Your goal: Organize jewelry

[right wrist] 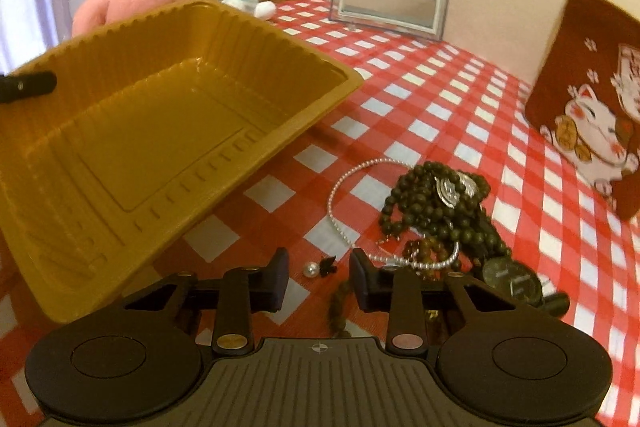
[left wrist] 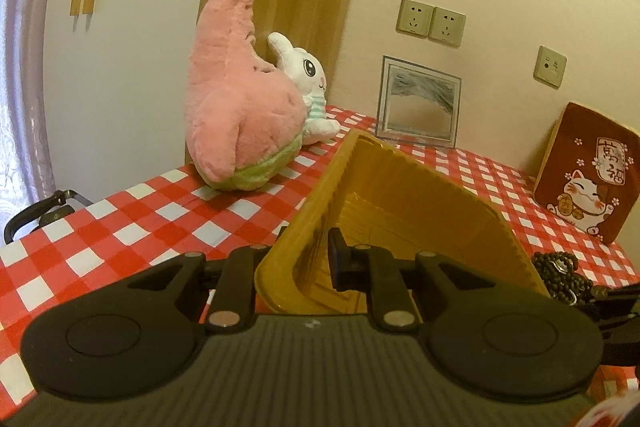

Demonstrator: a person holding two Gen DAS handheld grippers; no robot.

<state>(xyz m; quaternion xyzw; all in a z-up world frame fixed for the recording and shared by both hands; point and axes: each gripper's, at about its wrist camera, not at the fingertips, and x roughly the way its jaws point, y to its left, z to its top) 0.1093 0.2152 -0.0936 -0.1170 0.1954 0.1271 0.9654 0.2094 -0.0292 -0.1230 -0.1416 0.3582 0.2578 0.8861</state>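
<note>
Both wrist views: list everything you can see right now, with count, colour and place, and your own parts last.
tray: one, golden-brown plastic, tilted up off the cloth, empty
tablecloth: one, red and white check, over the table
dark bead strands: a tangled pile, right of the tray
pearl strand: one, white, looping beside the beads
loose pearl: one, white, on the cloth ahead of the right fingers
watch: one, dark, at the near edge of the pile
pink plush: one, back left
white plush: one, beside the pink one
picture frame: one, clear, against the wall
cat pouch: one, dark red, right
wall sockets: two together
left gripper: fingers shut on the tray wall
right gripper: fingers apart, nothing gripped
</note>
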